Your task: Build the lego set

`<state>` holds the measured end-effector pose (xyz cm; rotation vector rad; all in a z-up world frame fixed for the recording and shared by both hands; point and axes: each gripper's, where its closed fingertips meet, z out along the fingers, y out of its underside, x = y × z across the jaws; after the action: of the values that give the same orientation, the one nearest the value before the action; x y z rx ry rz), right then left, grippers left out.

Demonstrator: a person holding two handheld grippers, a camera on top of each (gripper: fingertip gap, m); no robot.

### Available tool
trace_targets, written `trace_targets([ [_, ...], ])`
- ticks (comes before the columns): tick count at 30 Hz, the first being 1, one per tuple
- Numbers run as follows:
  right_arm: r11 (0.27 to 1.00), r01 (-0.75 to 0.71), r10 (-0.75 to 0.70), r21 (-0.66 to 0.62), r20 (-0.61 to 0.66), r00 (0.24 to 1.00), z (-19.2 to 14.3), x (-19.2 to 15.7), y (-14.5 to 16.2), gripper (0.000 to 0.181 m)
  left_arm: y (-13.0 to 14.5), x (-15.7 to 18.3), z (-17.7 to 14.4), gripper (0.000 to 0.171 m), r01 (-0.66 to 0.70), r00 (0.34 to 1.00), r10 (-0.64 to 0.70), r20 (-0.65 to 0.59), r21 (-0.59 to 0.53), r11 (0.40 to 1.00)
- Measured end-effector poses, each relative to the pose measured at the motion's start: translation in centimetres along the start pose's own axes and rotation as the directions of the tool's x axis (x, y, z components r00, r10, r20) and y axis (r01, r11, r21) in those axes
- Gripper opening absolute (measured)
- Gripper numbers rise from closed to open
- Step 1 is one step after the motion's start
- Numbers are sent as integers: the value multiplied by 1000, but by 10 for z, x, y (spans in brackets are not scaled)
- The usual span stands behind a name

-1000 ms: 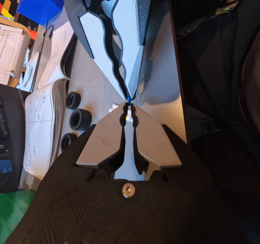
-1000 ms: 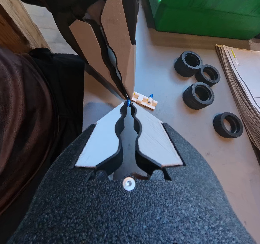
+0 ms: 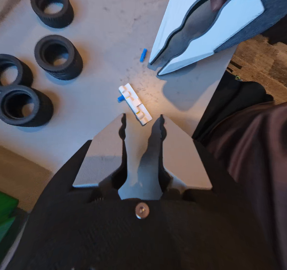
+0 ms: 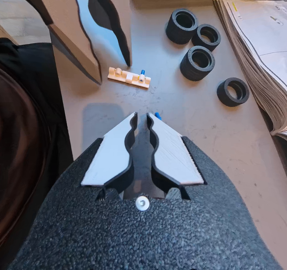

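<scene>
While both grippers hang over the grey counter [image 4: 194,138], neither holds anything. The left gripper [image 3: 142,116] has its fingers spread wide, their tips on either side of one end of the white lego assembly [image 3: 134,103], which lies flat on the counter with a blue peg sticking out of its far part. The right gripper [image 4: 142,114] has its fingers parted by a narrow gap, empty. A loose blue pin [image 3: 143,57] lies on the counter just beside the right gripper's fingertips; whether it touches them is hard to tell. Four black tyres [image 4: 197,62] stand near one another beyond the assembly, next to a thick paper booklet [image 4: 256,45].
</scene>
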<state>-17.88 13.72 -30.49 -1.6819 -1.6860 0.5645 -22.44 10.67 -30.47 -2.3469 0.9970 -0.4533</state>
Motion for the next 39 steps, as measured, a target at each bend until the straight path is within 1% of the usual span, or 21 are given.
trace_targets([
  [1, 1000, -3, 3, 1, 2, 1000, 0, 1, 0, 13, 0, -3, 1, 32, -3, 1000, 3, 26, 5, 1000],
  [3, 1000, -20, 19, 13, 19, 1000, -2, 0, -1, 18, 1, -11, 1, 14, -35, 996, 36, 84, -8, 999],
  [8, 995, -81, 79, 61, 30, 996, -11, 11, -1, 19, -1, -11, 2, 13, -127, 989, 126, 83, 9, 992],
  [9, 993, -91, 89, 69, 31, 996, -13, 13, -1, 19, -2, -14, 1, 13, -163, 981, 161, 110, 10, 987],
  [11, 991, -107, 104, 81, 48, 993, -14, 15, -3, 20, -2, -13, 0, 14, -296, 942, 292, 164, 4, 955],
  [13, 990, -106, 100, 93, 68, 993, -11, 13, -8, 22, -4, -15, -2, 14, -460, 855, 451, 257, -27, 888],
  [15, 991, -90, 82, 96, 90, 993, -4, 10, -15, 25, -5, -14, -3, 14, -607, 736, 590, 331, -62, 792],
  [18, 994, -66, 52, 90, 141, 989, 9, 3, -25, 31, -4, -8, -5, 14, -757, 563, 727, 392, -107, 644],
  [20, 994, -57, 37, 90, 207, 978, 14, -7, -33, 38, -3, -8, -7, 14, -801, 481, 762, 433, -136, 584],
  [21, 995, -48, 25, 89, 243, 970, 15, -14, -35, 36, -2, -8, -7, 14, -816, 453, 773, 445, -142, 560],
  [23, 997, -8, -12, 75, 257, 966, 19, -21, -35, 16, -3, -7, -8, 14, -834, 418, 780, 465, -143, 532],
  [25, 998, 19, -31, 56, 223, 974, 22, -21, -33, 13, -2, -12, -10, 14, -812, 448, 751, 484, -131, 569],
  [28, 998, -47, 40, 38, 176, 984, 22, -17, -32, 7, -5, -36, -22, 11, -696, 551, 618, 561, -100, 711],
  [29, 995, -92, 87, 27, 144, 986, 22, -13, -30, 7, -4, -42, -25, 15, -631, 615, 553, 562, -71, 773],
  [30, 991, -134, 130, 20, 124, 984, 22, -12, -29, 7, -1, -43, -24, 25, -543, 705, 472, 530, -24, 839],
  [31, 985, -169, 167, 16, 112, 980, 22, -12, -29, 7, 0, -38, -22, 32, -450, 796, 382, 470, 35, 893],
  [32, 979, -202, 200, 11, 103, 974, 21, -13, -28, 7, 0, -31, -19, 34, -373, 863, 308, 402, 93, 923],
  [33, 973, -231, 229, 5, 105, 968, 21, -15, -28, 7, -2, -26, -18, 33, -320, 899, 255, 355, 136, 938],
  [35, 962, -273, 272, -14, 129, 954, 22, -21, -27, 12, -8, -27, -16, 31, -289, 915, 217, 341, 174, 942],
  [37, 964, -264, 266, -29, 134, 955, 21, -24, -24, 13, -7, -32, -9, 28, -283, 914, 220, 341, 147, 948],
  [39, 979, -202, 203, -25, 93, 975, 20, -21, -22, 7, -7, -32, -5, 27, -298, 912, 245, 328, 124, 946],
])
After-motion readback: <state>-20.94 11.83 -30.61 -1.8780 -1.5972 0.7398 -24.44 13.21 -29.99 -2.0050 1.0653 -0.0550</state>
